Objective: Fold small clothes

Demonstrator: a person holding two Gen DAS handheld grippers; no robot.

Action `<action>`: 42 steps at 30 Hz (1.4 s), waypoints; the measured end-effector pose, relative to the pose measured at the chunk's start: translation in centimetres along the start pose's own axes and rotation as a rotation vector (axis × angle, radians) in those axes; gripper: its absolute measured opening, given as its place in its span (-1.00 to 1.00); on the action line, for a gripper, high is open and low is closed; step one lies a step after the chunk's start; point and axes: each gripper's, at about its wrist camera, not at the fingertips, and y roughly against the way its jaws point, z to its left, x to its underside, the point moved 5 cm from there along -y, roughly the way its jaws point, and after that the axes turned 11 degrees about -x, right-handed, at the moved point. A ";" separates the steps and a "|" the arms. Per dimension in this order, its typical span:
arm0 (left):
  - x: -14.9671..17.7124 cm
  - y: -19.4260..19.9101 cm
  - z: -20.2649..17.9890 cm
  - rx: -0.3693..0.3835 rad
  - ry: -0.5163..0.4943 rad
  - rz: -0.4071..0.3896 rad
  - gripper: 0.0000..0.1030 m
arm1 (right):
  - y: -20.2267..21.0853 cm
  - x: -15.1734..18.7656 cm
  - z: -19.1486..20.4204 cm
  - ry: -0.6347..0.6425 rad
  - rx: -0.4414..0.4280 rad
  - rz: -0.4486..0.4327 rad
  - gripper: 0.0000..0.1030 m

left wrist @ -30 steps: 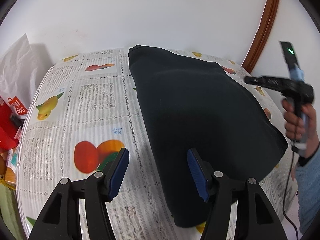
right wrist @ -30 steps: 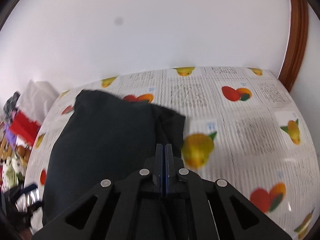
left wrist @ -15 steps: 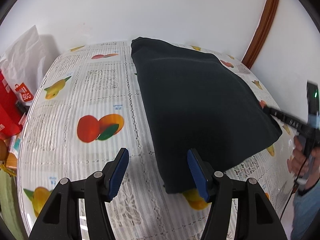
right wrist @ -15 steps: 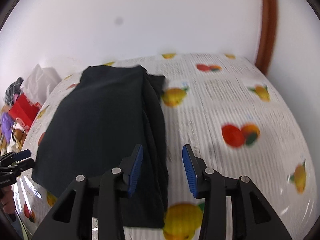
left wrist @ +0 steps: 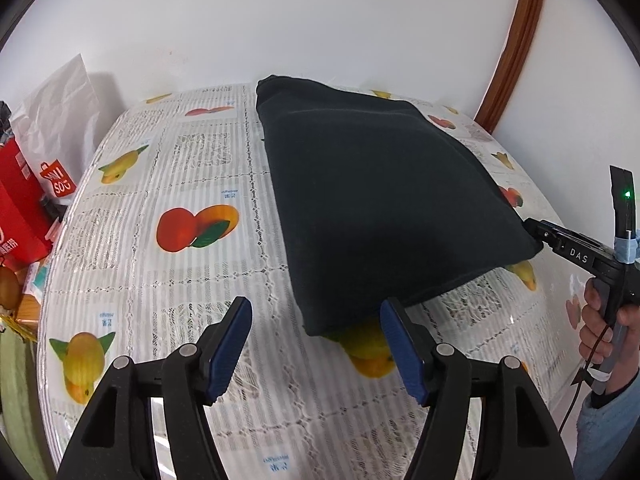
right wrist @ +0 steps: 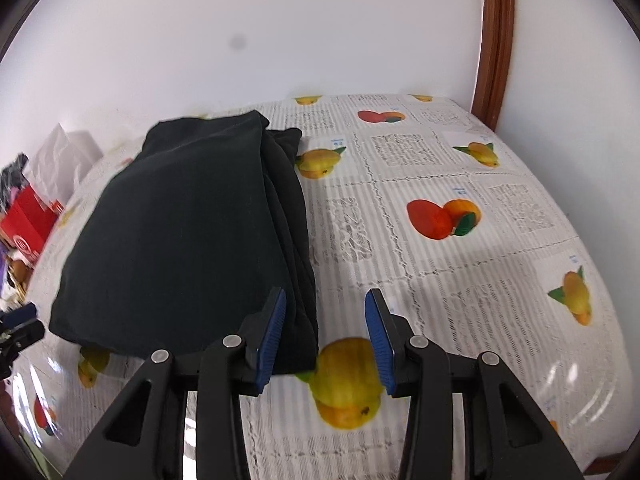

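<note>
A dark, nearly black garment (left wrist: pixel 372 196) lies folded flat on the fruit-print tablecloth (left wrist: pixel 180 184). My left gripper (left wrist: pixel 316 344) is open and empty, just short of the garment's near corner. My right gripper (right wrist: pixel 326 336) is open and empty at the garment's near right corner (right wrist: pixel 296 344), where several folded layers show along the edge. The garment fills the left half of the right wrist view (right wrist: pixel 180 232). In the left wrist view the right gripper (left wrist: pixel 536 236) sits at the garment's far right corner, held by a hand (left wrist: pixel 608 320).
A white wall stands behind the table. A wooden door frame (left wrist: pixel 516 44) is at the right. A red bag (left wrist: pixel 20 208) and a white bag (left wrist: pixel 60 120) sit off the table's left edge. The table's front edge is close below both grippers.
My right gripper went from shut to open and drew back to the garment's near right corner. My left gripper stayed open and backed off toward the near corner. The garment lies flat.
</note>
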 end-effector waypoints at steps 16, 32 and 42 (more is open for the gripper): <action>2.0 9.3 -1.3 -0.103 0.028 -0.162 0.64 | 10.6 2.5 2.9 -0.003 0.021 -0.076 -0.08; 4.4 16.3 -2.5 -0.126 0.039 -0.244 0.88 | 19.0 6.1 4.3 0.000 0.062 -0.174 0.79; 4.9 16.2 -3.0 -0.142 0.043 -0.240 0.89 | 19.0 6.9 3.5 -0.011 0.076 -0.153 0.79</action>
